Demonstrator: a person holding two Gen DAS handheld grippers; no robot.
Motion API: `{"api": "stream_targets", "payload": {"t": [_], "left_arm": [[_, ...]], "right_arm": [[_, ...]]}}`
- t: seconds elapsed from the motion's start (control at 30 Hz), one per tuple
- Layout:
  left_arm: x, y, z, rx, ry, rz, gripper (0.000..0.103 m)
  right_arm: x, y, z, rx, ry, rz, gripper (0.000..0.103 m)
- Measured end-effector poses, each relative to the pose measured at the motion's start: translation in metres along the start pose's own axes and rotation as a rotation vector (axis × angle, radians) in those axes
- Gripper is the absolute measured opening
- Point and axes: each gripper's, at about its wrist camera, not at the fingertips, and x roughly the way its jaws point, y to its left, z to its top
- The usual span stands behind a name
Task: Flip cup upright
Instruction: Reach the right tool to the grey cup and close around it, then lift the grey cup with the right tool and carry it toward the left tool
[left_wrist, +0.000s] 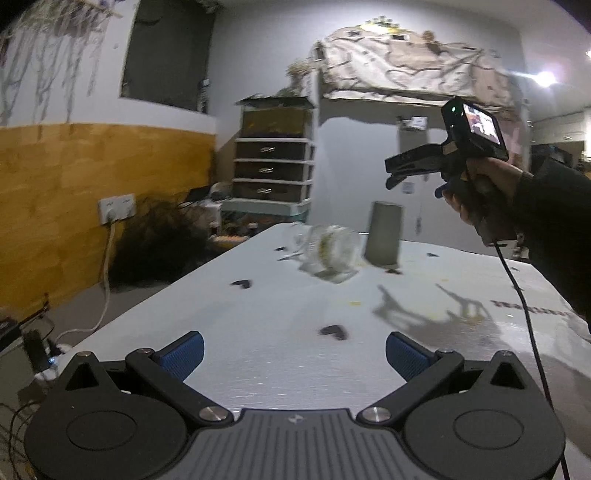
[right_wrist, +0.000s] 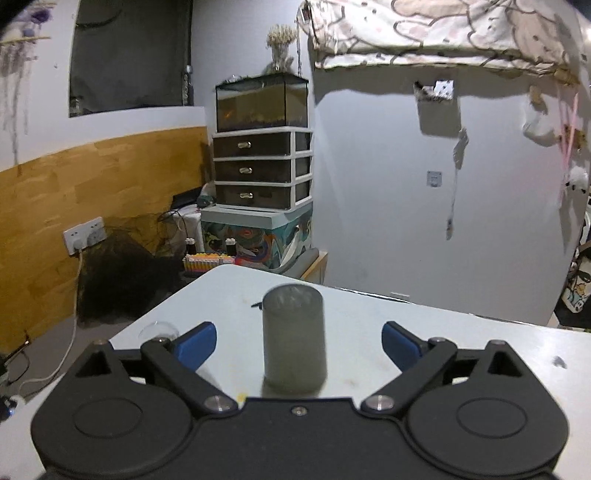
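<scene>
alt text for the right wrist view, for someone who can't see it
A grey cup stands upside down on a white table, centred between the wide-open blue fingers of the right gripper, which do not touch it. Behind the table, a fish tank sits on a drawer unit against a grey wall.

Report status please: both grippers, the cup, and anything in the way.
Left gripper open, empty, low over table. Right gripper open, lined up on grey cup, not gripping. Cup standing, wider end down. Clear glass jar on its side beside cup.
</scene>
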Motion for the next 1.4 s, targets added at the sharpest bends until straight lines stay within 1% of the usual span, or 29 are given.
{"api": "stream_targets", "payload": {"t": [0.07,0.17,0.27,0.33,0.37,0.4,0.43,0.5,0.53,0.63,0.73,0.87,0.93,1.03,1.13,1.27,1.4], "left_arm": [[0.002,0.010,0.001,-0.027,0.004,0.016,0.103],[0.004,0.022,0.002,-0.041,0.006,0.054,0.103],[0.007,0.034,0.003,-0.070,0.008,0.084,0.103],[0.008,0.039,0.004,-0.083,0.014,0.098,0.103],[0.010,0.042,0.004,-0.088,0.014,0.101,0.103],[0.011,0.043,0.005,-0.092,0.015,0.102,0.103],[0.012,0.044,0.006,-0.094,0.015,0.102,0.103],[0.015,0.043,0.007,-0.098,0.013,0.101,0.103],[0.015,0.043,0.008,-0.098,0.008,0.098,0.103],[0.013,0.039,0.009,-0.096,-0.004,0.080,0.103],[0.010,0.033,0.009,-0.089,-0.010,0.065,0.103],[0.004,0.026,0.006,-0.094,-0.016,0.041,0.103],[0.001,0.020,0.004,-0.093,-0.016,0.024,0.103],[-0.004,0.011,0.000,-0.094,-0.021,-0.020,0.103],[-0.011,-0.001,-0.004,-0.083,-0.028,-0.058,0.103],[-0.022,-0.015,-0.008,-0.062,-0.042,-0.106,0.103],[-0.030,-0.027,-0.012,-0.042,-0.043,-0.144,0.103]], "right_arm": [[0.026,0.008,0.005,-0.001,0.020,-0.011,0.095],[0.059,0.016,0.012,-0.008,0.046,-0.027,0.093],[0.084,0.023,0.015,-0.018,0.063,-0.073,0.092],[0.099,0.019,0.017,0.009,0.079,-0.090,0.089],[0.105,0.017,0.017,0.029,0.092,-0.090,0.087],[0.109,0.015,0.017,0.043,0.103,-0.091,0.083],[0.114,0.013,0.017,0.055,0.117,-0.095,0.076],[0.121,0.010,0.015,0.058,0.145,-0.115,0.068],[0.123,0.010,0.015,0.057,0.152,-0.110,0.064],[0.119,0.008,0.012,0.035,0.158,-0.100,0.064],[0.104,0.008,0.009,0.010,0.151,-0.090,0.063],[0.067,0.007,0.002,-0.004,0.130,-0.051,0.063],[0.040,0.006,-0.005,-0.008,0.117,-0.014,0.063],[0.000,0.002,-0.020,-0.022,0.107,0.027,0.063],[-0.039,-0.005,-0.038,-0.035,0.119,0.065,0.063],[-0.095,-0.011,-0.063,-0.046,0.125,0.108,0.063],[-0.142,-0.012,-0.084,-0.068,0.105,0.128,0.063]]}}
